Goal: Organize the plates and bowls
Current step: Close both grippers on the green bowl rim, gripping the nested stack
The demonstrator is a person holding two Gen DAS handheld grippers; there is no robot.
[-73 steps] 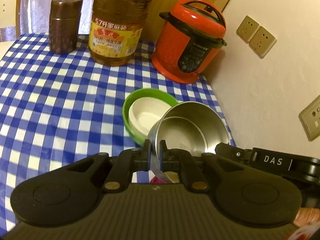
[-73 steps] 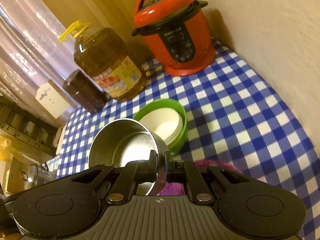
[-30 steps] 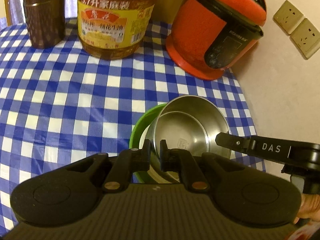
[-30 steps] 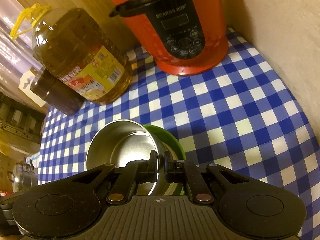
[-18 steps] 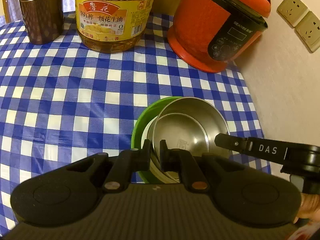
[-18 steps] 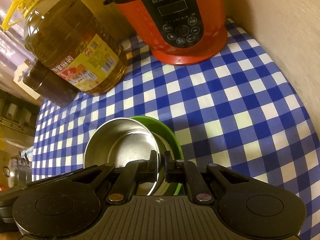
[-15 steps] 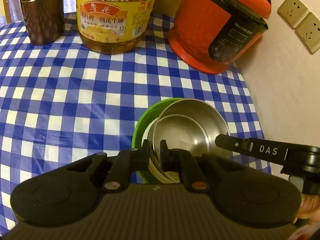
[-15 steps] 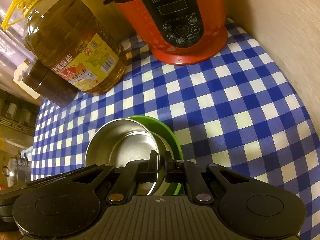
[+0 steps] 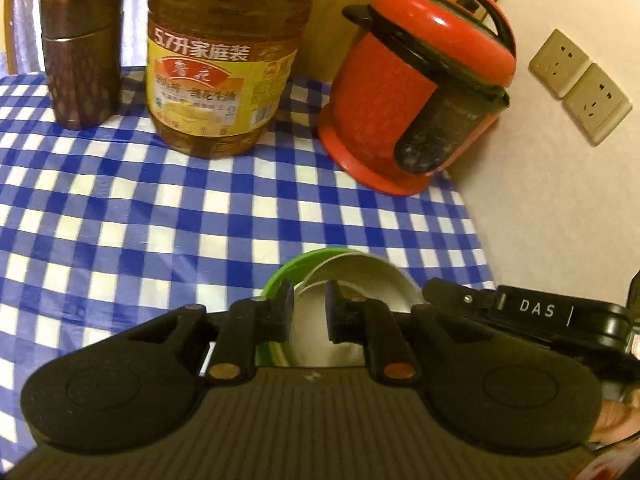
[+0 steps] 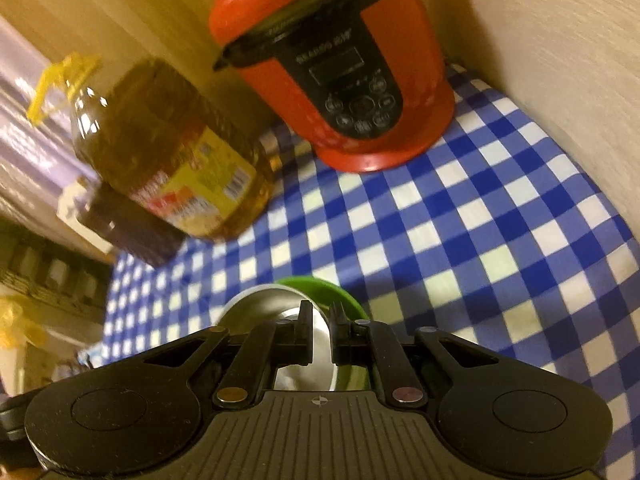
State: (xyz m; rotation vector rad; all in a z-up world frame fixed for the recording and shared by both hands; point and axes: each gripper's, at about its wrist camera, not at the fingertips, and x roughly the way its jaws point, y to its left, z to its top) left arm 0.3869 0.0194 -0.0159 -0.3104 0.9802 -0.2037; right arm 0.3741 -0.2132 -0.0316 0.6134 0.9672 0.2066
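Note:
A steel bowl (image 9: 360, 276) sits nested in a green bowl (image 9: 280, 276) on the checked tablecloth, near the wall. My left gripper (image 9: 310, 310) straddles the steel bowl's near rim; its jaws are opening and the pads stand a little off the rim. In the right wrist view my right gripper (image 10: 321, 328) is shut on the opposite rim of the steel bowl (image 10: 260, 308), with the green bowl (image 10: 340, 292) showing just beyond. One of the right gripper's fingers (image 9: 448, 294) reaches in from the right in the left wrist view. The gripper bodies hide the lower half of both bowls.
A red electric cooker (image 9: 420, 92), a large oil bottle (image 9: 224, 60) and a brown canister (image 9: 82, 48) stand along the back of the table. The wall with sockets (image 9: 580, 80) runs close on the right. Blue checked cloth (image 9: 120, 220) spreads to the left.
The steel bowl has come down level into the green bowl. Both cameras have tipped upward, so the bowls sit lower in view. The left jaws have parted a little.

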